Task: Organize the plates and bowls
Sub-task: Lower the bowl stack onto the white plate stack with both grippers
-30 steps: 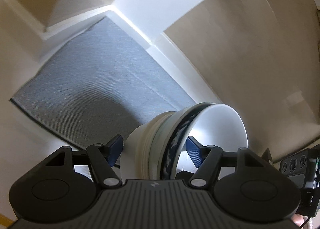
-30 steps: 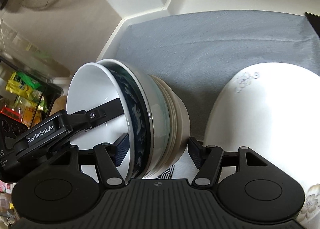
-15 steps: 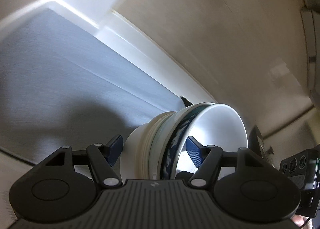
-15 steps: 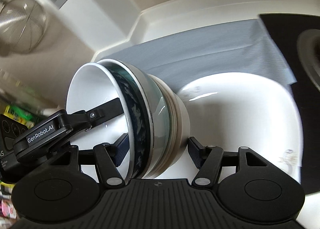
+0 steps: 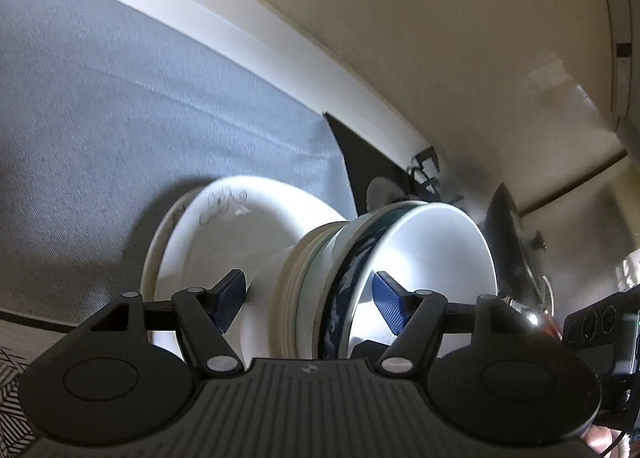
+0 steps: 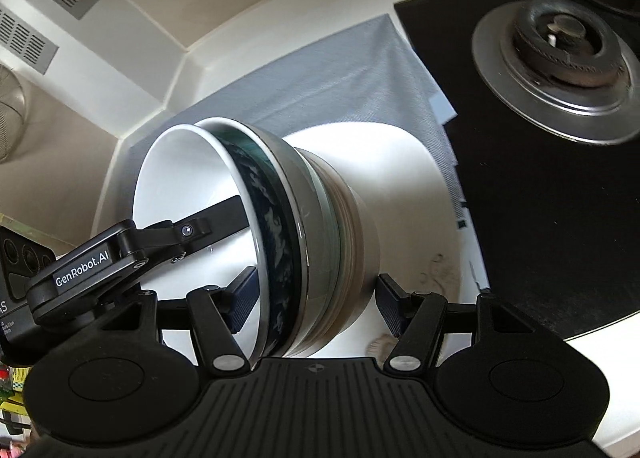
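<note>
A stack of nested bowls [image 5: 360, 278], white, dark blue patterned and pale green, is held on its side between both grippers. My left gripper [image 5: 308, 294] is shut on the stack, one finger inside the top white bowl, one at its base. My right gripper [image 6: 316, 298] grips the same bowl stack [image 6: 280, 242] from the other side. The stack hangs just above a pile of white plates [image 5: 224, 242] lying on the grey mat [image 5: 120, 97]. The plates also show in the right wrist view [image 6: 404, 185].
A black gas hob [image 6: 540, 177] with a metal burner [image 6: 560, 53] lies right of the mat. A white raised counter edge [image 5: 248, 33] and beige wall run behind. A dark pan [image 5: 508, 242] stands by the wall. A wire strainer [image 6: 12, 109] hangs at left.
Both grippers have carried the bowl stack to the right across the mat, toward the hob. The plate pile has come into the left wrist view beneath the stack.
</note>
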Demonstrator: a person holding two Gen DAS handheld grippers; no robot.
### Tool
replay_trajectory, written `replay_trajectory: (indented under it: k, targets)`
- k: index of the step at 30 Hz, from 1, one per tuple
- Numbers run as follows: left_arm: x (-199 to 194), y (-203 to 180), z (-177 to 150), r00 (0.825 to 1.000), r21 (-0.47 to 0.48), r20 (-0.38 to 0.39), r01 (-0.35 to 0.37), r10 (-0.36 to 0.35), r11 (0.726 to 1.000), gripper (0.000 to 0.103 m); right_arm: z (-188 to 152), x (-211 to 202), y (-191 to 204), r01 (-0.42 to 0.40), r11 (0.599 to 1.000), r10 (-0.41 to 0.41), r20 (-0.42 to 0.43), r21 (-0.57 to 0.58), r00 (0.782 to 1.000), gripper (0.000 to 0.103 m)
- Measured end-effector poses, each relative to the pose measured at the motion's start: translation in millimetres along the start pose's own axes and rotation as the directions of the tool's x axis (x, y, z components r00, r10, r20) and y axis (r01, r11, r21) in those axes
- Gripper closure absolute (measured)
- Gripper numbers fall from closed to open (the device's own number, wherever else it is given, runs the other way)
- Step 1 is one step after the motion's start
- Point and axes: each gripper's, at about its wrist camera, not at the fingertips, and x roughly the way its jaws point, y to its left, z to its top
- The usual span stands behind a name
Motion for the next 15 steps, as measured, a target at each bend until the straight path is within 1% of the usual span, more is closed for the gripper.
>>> replay_trajectory:
  k: [3,4,5,6,10,12,15]
  targets:
    - [11,0,-1,0.999,-0.002,-0.021,-0.030,0.030,1.000,0.029,1,5,-7,-0.001,1.000,0.002,-0.018,0.013,1.000,0.038]
    - [10,0,-4,0.998,0.007,-0.024,-0.051,0.051,0.999,0.030,1,5,-8,0.002,1.000,-0.002,-0.021,0.009,1.000,0.040]
    - [10,-2,-6,0.997,0.022,-0.024,-0.074,0.074,0.997,0.030,0,6,-7,0.011,1.000,-0.011,-0.020,-0.003,1.000,0.047]
    - [10,-4,-6,0.996,0.035,-0.022,-0.087,0.088,0.996,0.030,1,8,-8,0.017,1.000,-0.017,-0.025,-0.007,1.000,0.049]
    - [10,-2,-6,0.995,0.025,-0.020,-0.101,0.101,0.995,0.030,8,9,-10,0.001,1.000,-0.001,-0.015,-0.014,1.000,0.050]
    - [6,-2,-8,0.993,0.032,-0.016,-0.116,0.117,0.993,0.026,9,10,-11,-0.005,1.000,0.004,-0.015,-0.025,1.000,0.054]
    - [-4,0,-9,0.996,0.011,-0.010,-0.087,0.087,0.996,0.015,10,10,-12,-0.019,0.999,0.019,-0.019,-0.027,1.000,0.055]
